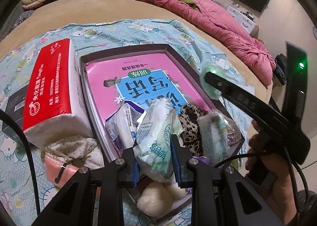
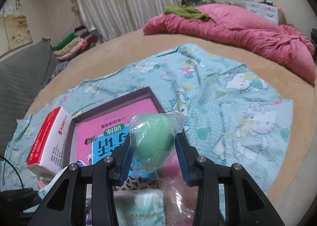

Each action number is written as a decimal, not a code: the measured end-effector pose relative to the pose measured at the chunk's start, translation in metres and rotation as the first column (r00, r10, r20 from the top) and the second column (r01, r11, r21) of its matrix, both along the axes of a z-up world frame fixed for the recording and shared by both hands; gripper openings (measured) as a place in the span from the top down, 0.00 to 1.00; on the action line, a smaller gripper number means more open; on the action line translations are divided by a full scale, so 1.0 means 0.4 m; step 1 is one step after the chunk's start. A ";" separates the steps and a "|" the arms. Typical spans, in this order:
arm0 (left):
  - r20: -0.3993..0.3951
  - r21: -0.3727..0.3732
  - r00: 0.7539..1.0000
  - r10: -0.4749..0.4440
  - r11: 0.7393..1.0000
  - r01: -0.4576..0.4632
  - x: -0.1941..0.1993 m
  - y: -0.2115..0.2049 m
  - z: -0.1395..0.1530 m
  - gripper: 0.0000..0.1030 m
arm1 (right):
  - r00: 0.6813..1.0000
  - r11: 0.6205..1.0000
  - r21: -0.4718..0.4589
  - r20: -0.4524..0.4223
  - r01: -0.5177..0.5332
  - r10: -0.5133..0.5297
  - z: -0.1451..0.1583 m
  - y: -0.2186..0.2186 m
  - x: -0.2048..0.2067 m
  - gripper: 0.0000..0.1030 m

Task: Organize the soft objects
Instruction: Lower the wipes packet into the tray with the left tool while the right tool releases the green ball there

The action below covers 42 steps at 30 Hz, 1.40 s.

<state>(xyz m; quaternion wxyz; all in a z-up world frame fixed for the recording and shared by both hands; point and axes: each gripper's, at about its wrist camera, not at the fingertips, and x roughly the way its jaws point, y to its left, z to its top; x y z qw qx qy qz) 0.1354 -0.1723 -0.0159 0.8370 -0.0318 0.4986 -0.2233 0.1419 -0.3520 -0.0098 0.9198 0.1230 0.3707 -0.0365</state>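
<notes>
Left wrist view: the left gripper [image 1: 155, 158] is clamped on a white-and-green tissue pack [image 1: 156, 141], both blue pads pressed into its sides. The pack's long axis runs from about 5 o'clock up toward 12, top end leaning away from the camera, sitting over the near end of the shallow dark box [image 1: 126, 51]. In the box there's a pink book [image 1: 138, 75] lying flat with its print upside down, plus soft stuff piled at the near end: a blue-and-white packet [image 1: 120, 125] at 10 o'clock of the tissue pack, a leopard-print cloth [image 1: 190, 125] at 2 o'clock, and a small wrapped green roll [image 1: 213, 137] at 3 o'clock. A fluffy white ball [image 1: 153, 200] sits right below the gripper. A red-and-white pack of napkins [image 1: 51, 91] leans against the box's left wall, with a crumpled floral cloth [image 1: 73, 150] below it.

Right wrist view: the right gripper [image 2: 153, 150] holds a green egg-shaped sponge [image 2: 153, 141] in clear plastic, narrow end pointing to 5 o'clock, fat end to 11. It hangs above the near part of the box, all on a blue cartoon sheet [image 2: 218, 87].
</notes>
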 end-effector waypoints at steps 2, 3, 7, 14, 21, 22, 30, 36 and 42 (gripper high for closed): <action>0.000 0.001 1.000 0.000 1.000 0.000 0.001 -0.001 -0.002 0.73 | 1.000 1.000 -0.002 -0.023 -0.008 0.008 -0.010 0.006 0.015 0.59; 0.000 0.000 1.000 -0.001 1.000 0.001 0.001 -0.001 -0.002 0.73 | 0.999 1.000 -0.001 -0.029 -0.015 0.015 -0.016 0.009 0.020 0.59; 0.000 0.003 1.000 -0.003 1.000 0.003 0.003 -0.002 -0.003 0.73 | 0.997 1.000 0.001 -0.066 -0.025 0.025 -0.041 0.011 0.038 0.59; -0.002 0.000 1.000 -0.002 1.000 0.002 0.005 -0.004 -0.003 0.73 | 0.991 1.000 0.008 -0.133 -0.018 0.019 -0.078 0.007 0.062 0.58; -0.002 0.002 1.000 -0.003 1.000 0.003 0.006 -0.004 -0.004 0.73 | 0.989 0.999 0.023 -0.143 -0.028 0.031 -0.088 0.009 0.063 0.57; -0.001 0.003 1.000 -0.004 1.000 0.004 0.006 -0.004 -0.004 0.73 | 0.989 0.999 0.026 -0.142 -0.027 0.030 -0.089 0.007 0.062 0.57; -0.001 0.003 1.000 -0.003 1.000 0.003 0.006 -0.004 -0.003 0.73 | 0.990 0.999 0.044 -0.140 -0.030 0.036 -0.090 0.004 0.060 0.54; -0.002 0.001 1.000 -0.002 1.000 0.002 0.006 -0.003 -0.003 0.73 | 0.990 0.997 0.061 -0.130 -0.040 0.047 -0.083 0.004 0.055 0.51; -0.007 -0.005 1.000 0.001 1.000 -0.001 0.010 -0.001 -0.004 0.72 | 0.995 0.997 0.070 -0.083 -0.044 0.049 -0.056 0.002 0.044 0.42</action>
